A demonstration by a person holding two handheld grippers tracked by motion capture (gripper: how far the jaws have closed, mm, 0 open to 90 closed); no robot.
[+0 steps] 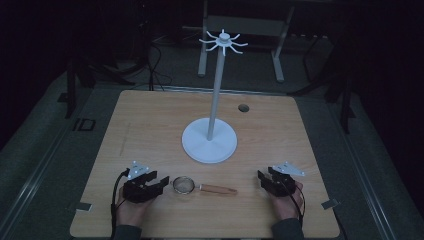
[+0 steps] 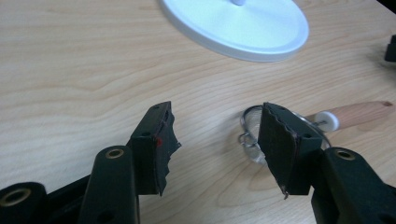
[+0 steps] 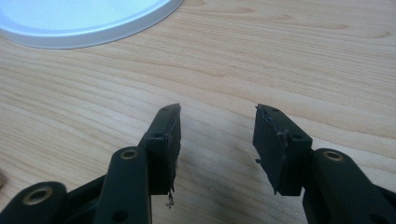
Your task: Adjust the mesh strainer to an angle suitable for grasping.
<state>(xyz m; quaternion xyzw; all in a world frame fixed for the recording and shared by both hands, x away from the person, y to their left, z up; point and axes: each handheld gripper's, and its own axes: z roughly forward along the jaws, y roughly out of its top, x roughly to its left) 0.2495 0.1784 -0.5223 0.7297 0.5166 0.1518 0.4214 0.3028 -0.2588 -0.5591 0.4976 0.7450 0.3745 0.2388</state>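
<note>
Left claw [image 1: 150,184]: spread wide, holding nothing, resting low on the worktop [image 1: 150,125] with its jaws turned toward the strainer.
Strainer [image 1: 183,185]: small mesh bowl with a wooden handle [image 1: 218,189], lying flat near the front edge between the two hands; its hanging loop sits just beside the left claw's far jaw, likely the intended pick-up.
Right claw [image 1: 270,180]: wide, empty, parked over bare wood well apart from the handle tip.
Hook stand [image 1: 210,140]: white, upright at centre, hooks [image 1: 223,42] high up, probably where the strainer belongs.
Open room: clear wood all around the stand's base.
</note>
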